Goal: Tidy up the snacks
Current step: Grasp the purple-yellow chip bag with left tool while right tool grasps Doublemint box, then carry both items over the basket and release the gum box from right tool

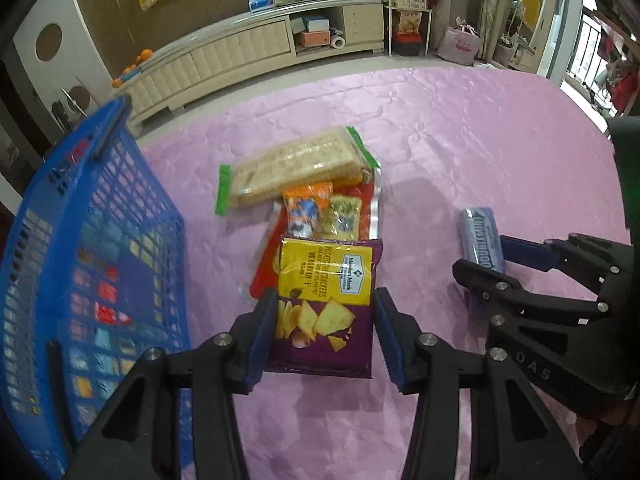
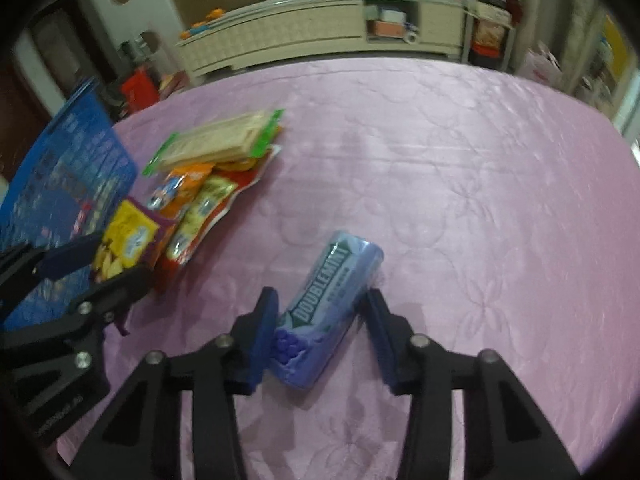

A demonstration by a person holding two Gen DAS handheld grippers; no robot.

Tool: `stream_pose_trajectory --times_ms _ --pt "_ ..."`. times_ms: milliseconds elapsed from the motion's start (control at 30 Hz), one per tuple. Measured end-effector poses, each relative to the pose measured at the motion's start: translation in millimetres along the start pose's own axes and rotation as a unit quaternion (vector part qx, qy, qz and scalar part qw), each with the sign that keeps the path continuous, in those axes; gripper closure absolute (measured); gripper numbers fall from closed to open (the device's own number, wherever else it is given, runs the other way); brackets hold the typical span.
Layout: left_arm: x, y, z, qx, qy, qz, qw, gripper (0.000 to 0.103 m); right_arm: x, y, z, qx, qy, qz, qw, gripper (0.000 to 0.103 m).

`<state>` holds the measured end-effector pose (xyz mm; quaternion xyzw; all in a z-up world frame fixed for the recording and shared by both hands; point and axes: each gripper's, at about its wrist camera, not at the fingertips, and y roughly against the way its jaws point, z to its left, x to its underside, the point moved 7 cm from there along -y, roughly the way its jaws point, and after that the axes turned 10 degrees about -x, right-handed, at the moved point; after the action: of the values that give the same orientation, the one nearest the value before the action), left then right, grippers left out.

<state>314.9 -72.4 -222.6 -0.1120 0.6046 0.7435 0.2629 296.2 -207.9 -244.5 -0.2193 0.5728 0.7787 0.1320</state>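
Note:
A yellow and purple cracker bag [image 1: 324,280] lies on the pink cloth [image 1: 480,140], and my left gripper [image 1: 326,328] is shut on its two sides. To its right is a blue Doublemint gum pack [image 2: 332,280], lying slanted on the cloth. My right gripper [image 2: 320,320] is shut on that pack, with a pad against each side. The left wrist view shows the gum pack [image 1: 478,236] and the right gripper [image 1: 482,258] at the right. The right wrist view shows the left gripper [image 2: 116,260] at the left edge.
A blue mesh basket [image 1: 100,220] stands at the left, holding several packets. Just beyond the cracker bag is a pile: a clear cracker pack with green ends [image 1: 288,168], an orange packet [image 1: 306,204], a yellow-green packet [image 1: 342,216] and a red bag [image 1: 272,264]. A cream cabinet [image 1: 240,52] stands past the table's far edge.

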Motion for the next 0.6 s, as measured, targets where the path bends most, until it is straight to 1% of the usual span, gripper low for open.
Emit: stream_pose_trajectory --times_ms 100,167,267,400,500,600 --pt "7 5 -1 0.006 0.01 0.004 0.9999 0.058 5 2 2 -0.011 0.012 -0.003 1.0 0.062" --pt "11 13 -1 0.013 0.017 0.002 0.9998 0.058 9 7 1 -0.011 0.011 0.001 1.0 0.066" --pt "17 29 -2 0.021 0.022 -0.007 0.9995 0.058 15 23 2 -0.02 0.008 -0.011 1.0 0.067" --pt "24 48 -4 0.022 0.023 -0.018 0.9993 0.058 23 51 8 -0.023 0.018 -0.027 0.999 0.067" --pt "30 66 -1 0.031 0.031 -0.03 0.9986 0.058 23 69 13 -0.022 0.027 -0.04 0.999 0.067" --pt "30 86 1 0.029 0.029 -0.049 0.998 0.058 20 89 23 -0.022 0.032 -0.055 0.998 0.067"
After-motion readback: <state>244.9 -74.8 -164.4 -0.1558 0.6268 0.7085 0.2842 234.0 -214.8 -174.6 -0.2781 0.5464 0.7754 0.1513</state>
